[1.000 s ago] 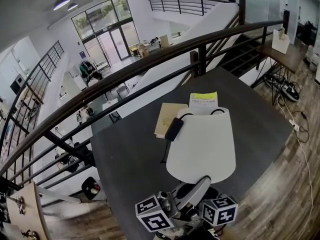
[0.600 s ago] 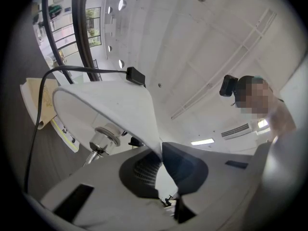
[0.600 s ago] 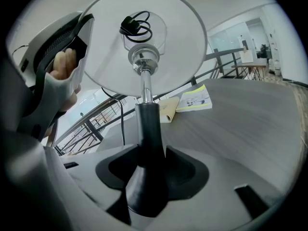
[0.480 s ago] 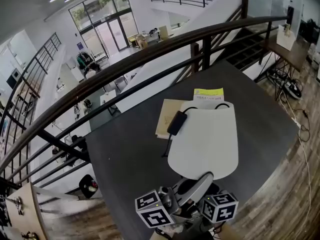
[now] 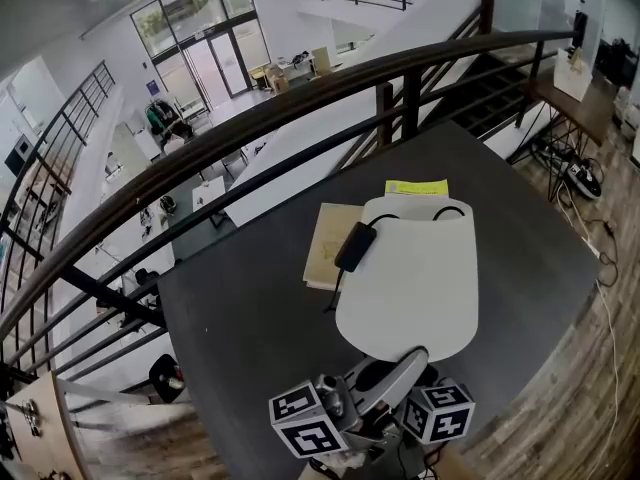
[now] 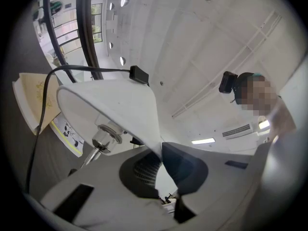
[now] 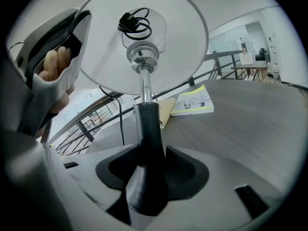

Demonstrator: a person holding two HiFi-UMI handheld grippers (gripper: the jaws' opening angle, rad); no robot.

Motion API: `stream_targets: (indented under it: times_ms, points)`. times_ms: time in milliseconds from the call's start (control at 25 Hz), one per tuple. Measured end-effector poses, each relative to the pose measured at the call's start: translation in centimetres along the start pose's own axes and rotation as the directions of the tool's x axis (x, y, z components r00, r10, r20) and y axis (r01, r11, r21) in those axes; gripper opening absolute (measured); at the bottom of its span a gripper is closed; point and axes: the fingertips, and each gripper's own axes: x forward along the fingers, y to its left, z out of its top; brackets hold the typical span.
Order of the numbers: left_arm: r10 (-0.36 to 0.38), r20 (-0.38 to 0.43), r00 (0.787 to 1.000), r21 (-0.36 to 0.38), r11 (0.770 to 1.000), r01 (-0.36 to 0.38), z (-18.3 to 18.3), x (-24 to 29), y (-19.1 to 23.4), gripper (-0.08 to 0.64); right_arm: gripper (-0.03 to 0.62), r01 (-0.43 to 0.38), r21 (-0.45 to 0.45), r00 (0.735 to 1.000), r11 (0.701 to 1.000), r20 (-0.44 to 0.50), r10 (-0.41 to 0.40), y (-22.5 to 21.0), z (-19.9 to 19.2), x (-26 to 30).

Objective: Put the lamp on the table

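The lamp is held up over the dark table (image 5: 250, 318), its white shade (image 5: 410, 273) tilted toward the far side. A black power adapter (image 5: 353, 245) and its cable lie on the shade. My left gripper (image 6: 161, 153) is shut on the shade's rim (image 6: 115, 105), below the metal socket (image 6: 107, 137). My right gripper (image 7: 147, 167) is shut on the lamp's black stem (image 7: 147, 124), and the shade (image 7: 144, 37) fans out above it. Both marker cubes (image 5: 305, 420) (image 5: 440, 411) sit at the bottom of the head view. The lamp's foot is hidden.
A yellow-edged booklet (image 5: 417, 187) and a tan paper (image 5: 328, 243) lie on the table's far part, partly behind the shade. A dark railing (image 5: 300, 118) runs along the table's far side over a drop. Wooden floor (image 5: 570, 368) and cables lie to the right.
Both grippers have carried the lamp a little further over the table and slightly lower. The grips on rim and stem look the same.
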Motion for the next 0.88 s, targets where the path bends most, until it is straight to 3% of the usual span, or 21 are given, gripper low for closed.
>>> stream_targets:
  times_ms: [880]
  points:
    - [0.021, 0.032, 0.999, -0.024, 1.0, -0.02, 0.7, 0.7, 3.1, 0.026, 0.198, 0.031, -0.041, 0.999, 0.999, 0.016, -0.031, -1.8, 1.2, 2.7]
